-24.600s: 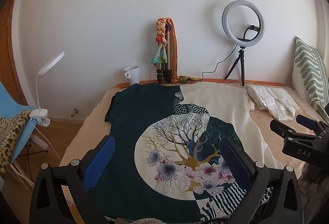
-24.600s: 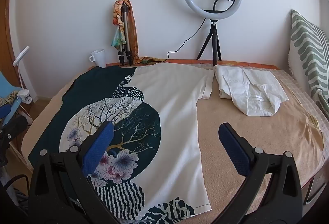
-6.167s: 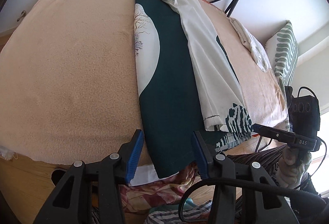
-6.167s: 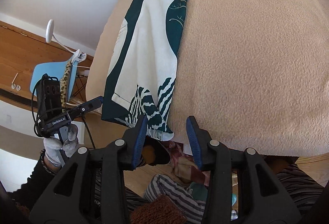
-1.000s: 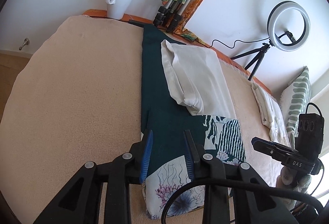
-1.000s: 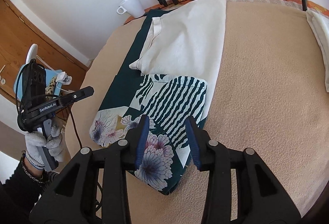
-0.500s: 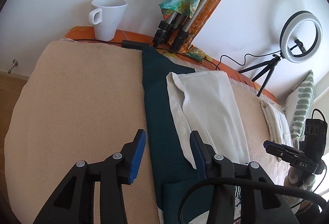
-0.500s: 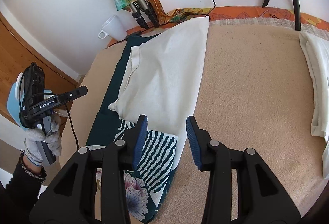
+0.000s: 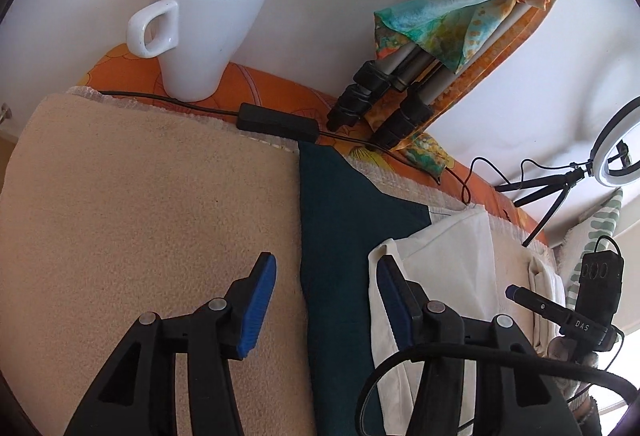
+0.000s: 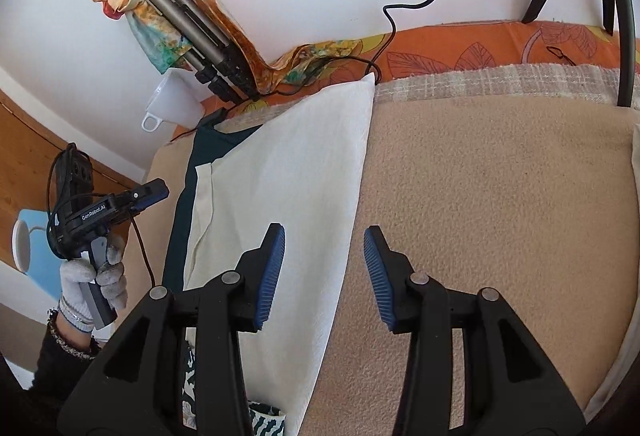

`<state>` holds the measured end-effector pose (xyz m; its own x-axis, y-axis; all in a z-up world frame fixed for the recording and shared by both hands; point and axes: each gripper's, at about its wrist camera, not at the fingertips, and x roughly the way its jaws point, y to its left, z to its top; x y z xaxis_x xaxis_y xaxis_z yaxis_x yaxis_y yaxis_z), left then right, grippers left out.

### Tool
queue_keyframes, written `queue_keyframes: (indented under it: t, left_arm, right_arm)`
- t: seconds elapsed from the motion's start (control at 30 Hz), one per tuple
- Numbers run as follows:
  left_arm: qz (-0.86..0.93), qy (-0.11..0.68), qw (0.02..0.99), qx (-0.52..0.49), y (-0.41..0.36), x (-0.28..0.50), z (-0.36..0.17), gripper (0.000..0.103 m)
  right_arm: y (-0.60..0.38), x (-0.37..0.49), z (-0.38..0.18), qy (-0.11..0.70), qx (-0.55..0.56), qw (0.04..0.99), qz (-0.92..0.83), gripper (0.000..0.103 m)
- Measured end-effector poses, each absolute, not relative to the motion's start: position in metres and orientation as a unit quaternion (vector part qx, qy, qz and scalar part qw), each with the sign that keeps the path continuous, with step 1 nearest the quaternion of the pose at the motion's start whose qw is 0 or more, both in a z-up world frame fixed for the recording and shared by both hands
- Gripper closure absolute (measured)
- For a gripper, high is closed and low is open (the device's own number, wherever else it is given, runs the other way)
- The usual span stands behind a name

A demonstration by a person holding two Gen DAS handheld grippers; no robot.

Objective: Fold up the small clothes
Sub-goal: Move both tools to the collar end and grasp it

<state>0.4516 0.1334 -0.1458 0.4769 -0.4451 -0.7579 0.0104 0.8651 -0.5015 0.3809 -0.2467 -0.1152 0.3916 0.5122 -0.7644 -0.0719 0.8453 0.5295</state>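
Note:
The dark green and cream printed T-shirt lies folded into a long strip on the beige blanket. In the left wrist view its green side (image 9: 340,236) and cream side (image 9: 452,268) run between my fingers. My left gripper (image 9: 326,296) is open and empty, low over the shirt's upper part. In the right wrist view the cream panel (image 10: 288,176) reaches the far edge. My right gripper (image 10: 324,276) is open and empty, straddling the shirt's right edge. The folded-up patterned hem (image 10: 264,420) peeks out at the bottom.
A white mug (image 9: 200,32), a black cable box (image 9: 276,122) and a scarf-wrapped tripod (image 9: 404,88) stand along the far orange edge. A ring light (image 9: 616,148) stands at the right. Another folded white garment (image 9: 544,288) lies right of the shirt. Beige blanket (image 10: 500,196) surrounds it.
Both grippers have moved forward up the shirt toward its collar end and the wall. The folded-up patterned hem has dropped behind them and both grippers have opened wider.

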Motion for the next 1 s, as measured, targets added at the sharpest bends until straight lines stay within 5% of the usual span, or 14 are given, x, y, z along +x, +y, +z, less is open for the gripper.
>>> queue_keyframes:
  t: [0.33, 0.53, 0.6, 0.67, 1.0]
  left_arm:
    - [-0.149, 0.488, 0.828, -0.231, 0.125, 0.496, -0.159, 0.047]
    - [-0.147, 0.49, 0.832, -0.217, 0.119, 0.506, -0.161, 0.08]
    - [-0.163, 0.492, 0.823, -0.231, 0.12, 0.509, -0.164, 0.099]
    - [-0.163, 0.488, 0.827, -0.227, 0.118, 0.507, -0.163, 0.102]
    - [-0.199, 0.448, 0.841, -0.23, 0.115, 0.478, -0.118, 0.103]
  right_arm:
    - [-0.251, 0.444, -0.145, 0.518, 0.244, 0.8, 0.176, 0.059]
    - [-0.245, 0.465, -0.148, 0.507, 0.254, 0.803, 0.182, 0.061]
    - [-0.243, 0.468, -0.148, 0.505, 0.255, 0.803, 0.185, 0.079]
    - [-0.238, 0.471, -0.15, 0.508, 0.252, 0.802, 0.188, 0.094]
    - [-0.221, 0.445, -0.1, 0.469, 0.202, 0.83, 0.225, 0.098]
